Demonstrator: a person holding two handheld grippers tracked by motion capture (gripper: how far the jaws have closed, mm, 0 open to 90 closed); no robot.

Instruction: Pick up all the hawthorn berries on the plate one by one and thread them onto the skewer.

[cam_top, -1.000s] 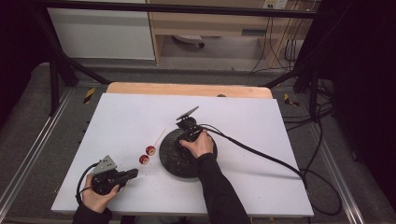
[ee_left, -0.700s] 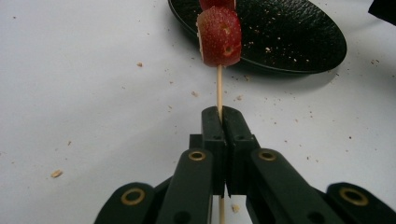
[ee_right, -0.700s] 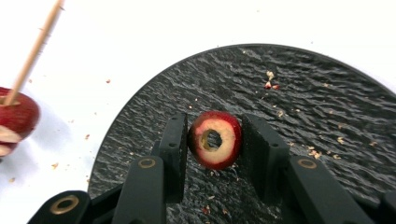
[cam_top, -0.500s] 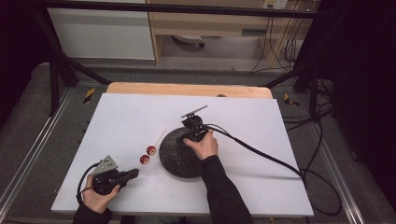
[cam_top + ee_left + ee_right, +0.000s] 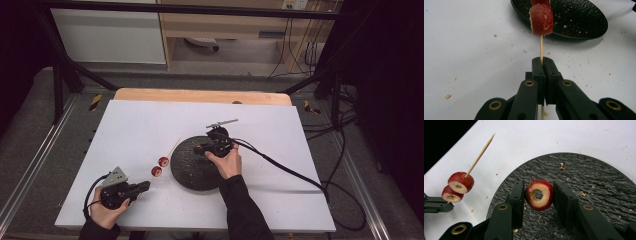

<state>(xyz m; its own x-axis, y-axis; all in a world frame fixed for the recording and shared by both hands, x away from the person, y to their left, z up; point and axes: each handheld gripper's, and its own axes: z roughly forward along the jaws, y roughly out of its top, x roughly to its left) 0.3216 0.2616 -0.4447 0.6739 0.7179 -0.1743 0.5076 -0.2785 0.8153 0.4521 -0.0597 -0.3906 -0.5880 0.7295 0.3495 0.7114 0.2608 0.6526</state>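
Plainly unlabelled scene, left tool (image 5: 541,62) pinching skewer (image 5: 541,48) (two fruit rings on it), right tool (image 5: 538,195) gripping fruit ring (image 5: 539,194).

Rough matt black plate (image 5: 584,182); thin wooden skewer (image 5: 480,155).

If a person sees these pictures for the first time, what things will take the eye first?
First, the red cored fruit slice clamped between the right gripper jaws, above the black plate. Next, the wooden skewer with two more fruit slices threaded on it, held by the left gripper over the white table, left of the plate.
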